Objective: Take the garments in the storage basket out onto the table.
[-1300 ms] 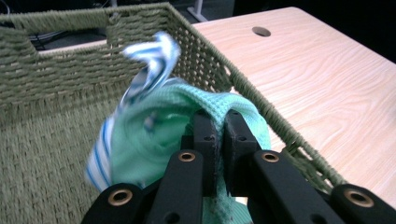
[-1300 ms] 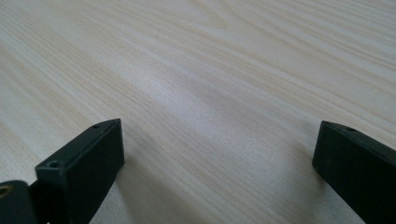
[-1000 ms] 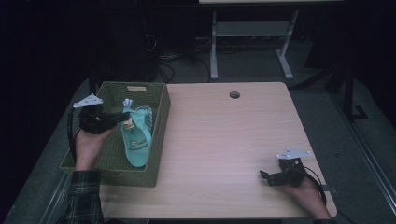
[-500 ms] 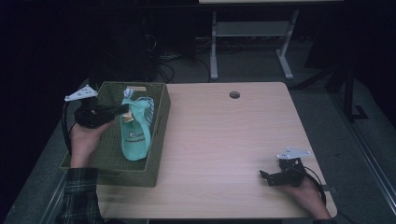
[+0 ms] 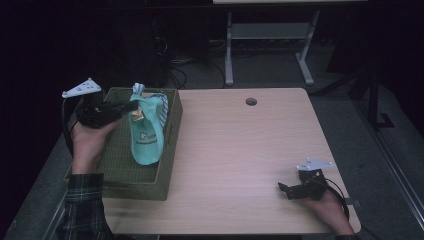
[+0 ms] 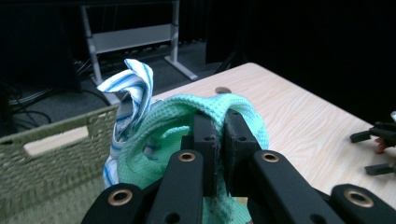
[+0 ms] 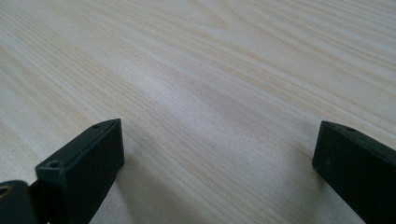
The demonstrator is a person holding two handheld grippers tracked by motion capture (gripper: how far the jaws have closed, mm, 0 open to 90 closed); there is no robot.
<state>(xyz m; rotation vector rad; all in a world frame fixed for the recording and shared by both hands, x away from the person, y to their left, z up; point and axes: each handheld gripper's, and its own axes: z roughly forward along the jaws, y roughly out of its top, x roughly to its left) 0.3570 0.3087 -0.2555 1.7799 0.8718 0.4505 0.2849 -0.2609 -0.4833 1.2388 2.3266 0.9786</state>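
left hand-held gripper [image 5: 131, 106] pinching green cloth [image 5: 146, 135], dangling over basket [image 5: 167, 145] | striped cloth [image 6: 128, 95] riding along, could snag or drop off tbh | right hand-held gripper [image 5: 286, 191] wide open, idle on table [image 5: 240, 145]

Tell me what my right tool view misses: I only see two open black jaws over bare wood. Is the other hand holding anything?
Observer: Yes. The left tool is shut on a green cloth, pinched at its top.
Operator: Where is that cloth hanging?
Observer: Over a woven basket at the table's left edge; its lower end is down inside the basket.
Operator: Anything caught along with it?
Observer: A blue-striped white cloth sticks up beside the green one; I cannot tell whether it is pinched too.
Operator: And my right tool?
Observer: It rests near the table's front right corner, far from the basket.
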